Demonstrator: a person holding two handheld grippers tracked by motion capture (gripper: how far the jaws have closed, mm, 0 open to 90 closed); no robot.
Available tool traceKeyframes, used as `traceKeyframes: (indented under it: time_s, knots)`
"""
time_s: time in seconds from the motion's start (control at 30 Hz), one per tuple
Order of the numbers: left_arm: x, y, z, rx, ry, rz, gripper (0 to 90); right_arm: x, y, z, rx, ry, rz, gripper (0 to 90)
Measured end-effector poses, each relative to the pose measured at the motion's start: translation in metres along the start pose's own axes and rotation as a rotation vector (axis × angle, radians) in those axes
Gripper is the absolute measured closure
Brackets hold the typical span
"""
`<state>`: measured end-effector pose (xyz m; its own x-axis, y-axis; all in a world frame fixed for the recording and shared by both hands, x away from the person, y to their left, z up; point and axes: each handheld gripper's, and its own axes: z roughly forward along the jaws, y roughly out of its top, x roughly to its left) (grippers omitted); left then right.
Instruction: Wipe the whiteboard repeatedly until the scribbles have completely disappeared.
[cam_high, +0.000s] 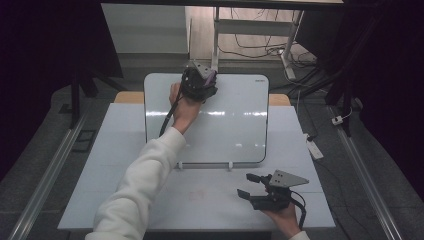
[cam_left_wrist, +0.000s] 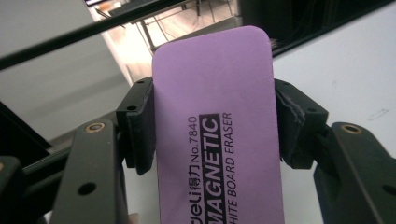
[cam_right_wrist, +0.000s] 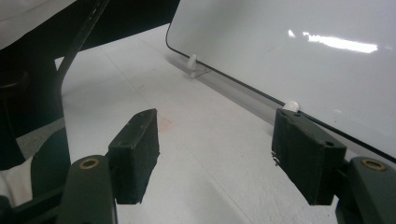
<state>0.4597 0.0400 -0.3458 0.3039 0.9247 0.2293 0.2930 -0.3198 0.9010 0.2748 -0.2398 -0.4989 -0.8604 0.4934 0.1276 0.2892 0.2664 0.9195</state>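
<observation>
1. A purple rectangular foam whiteboard eraser (cam_left_wrist: 217, 130) with rounded corners is seen clamped in the left claw (cam_left_wrist: 215, 126); both black pads are pressed flat against its long edges. Black lettering along its face reads "MAGNETIC WHITE BOARD ERASER".
2. In the high view the left claw (cam_high: 199, 82) is held at the upper left part of a white, glossy, rounded-corner whiteboard (cam_high: 235, 130), close to its top edge. Whether the eraser is touching the board surface cannot be told.
3. The left arm, in a white sleeve (cam_high: 140, 190), is stretched from the bottom edge across the counter (cam_high: 100, 165) to the board.
4. The whiteboard is propped at a tilt on the white counter, its lower edge carried on a clear stand with small white pegs (cam_right_wrist: 192, 59).
5. The right claw (cam_high: 252, 186) is held low over the near right part of the counter, in front of the board's lower right corner, well apart from the left one.
6. In the right gripper view the right claw (cam_right_wrist: 215, 154) is seen with jaws standing apart; bare counter is visible between the pads.
7. A faint reddish smudge (cam_right_wrist: 164, 123) is noted on the counter just ahead of the right claw's left pad.
8. Ceiling-light glare (cam_right_wrist: 341, 43) is reflected on the board.
</observation>
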Motion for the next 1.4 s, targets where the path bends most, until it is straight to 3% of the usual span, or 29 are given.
traceKeyframes:
  time_s: [0.1,0.2,0.3,0.4,0.5,0.6,0.77,0.93,1.17,1.27,1.4]
  knots:
    - [-0.018,0.0,0.004,-0.004,-0.028,0.02,39.4,0.001,0.0,0.001,0.004,0.0,-0.005,31.5]
    - [-0.048,0.001,0.012,-0.014,-0.067,0.061,39.5,0.0,0.0,0.0,0.002,-0.001,-0.002,31.5]
    - [-0.083,0.003,0.018,-0.017,-0.152,0.118,39.4,0.0,0.0,-0.001,-0.001,-0.002,-0.001,31.5]
    - [-0.109,0.002,0.021,-0.003,-0.238,0.172,39.5,0.0,-0.001,-0.001,0.001,-0.001,-0.001,31.5]
    - [-0.114,0.001,0.021,0.002,-0.245,0.197,39.5,0.0,-0.001,-0.002,0.0,-0.002,-0.003,31.5]
    - [-0.097,0.003,0.018,0.006,-0.224,0.154,39.4,0.0,-0.002,-0.003,-0.002,-0.003,0.0,31.5]
    - [-0.044,0.003,0.007,0.006,-0.125,0.074,39.4,-0.001,-0.001,-0.003,-0.001,-0.007,-0.001,31.5]
    - [0.018,-0.022,-0.012,0.013,-0.049,-0.003,39.4,-0.002,-0.001,-0.002,0.002,-0.007,0.002,31.5]
    - [0.077,-0.055,-0.035,0.027,0.042,-0.077,39.4,-0.002,0.0,0.0,0.001,-0.008,0.002,31.5]
    - [0.092,-0.063,-0.041,0.031,0.055,-0.103,39.4,-0.002,0.0,0.002,0.004,-0.006,0.002,31.5]
    - [0.087,-0.062,-0.04,0.029,0.061,-0.103,39.4,-0.002,0.0,0.003,0.005,-0.004,0.002,31.5]
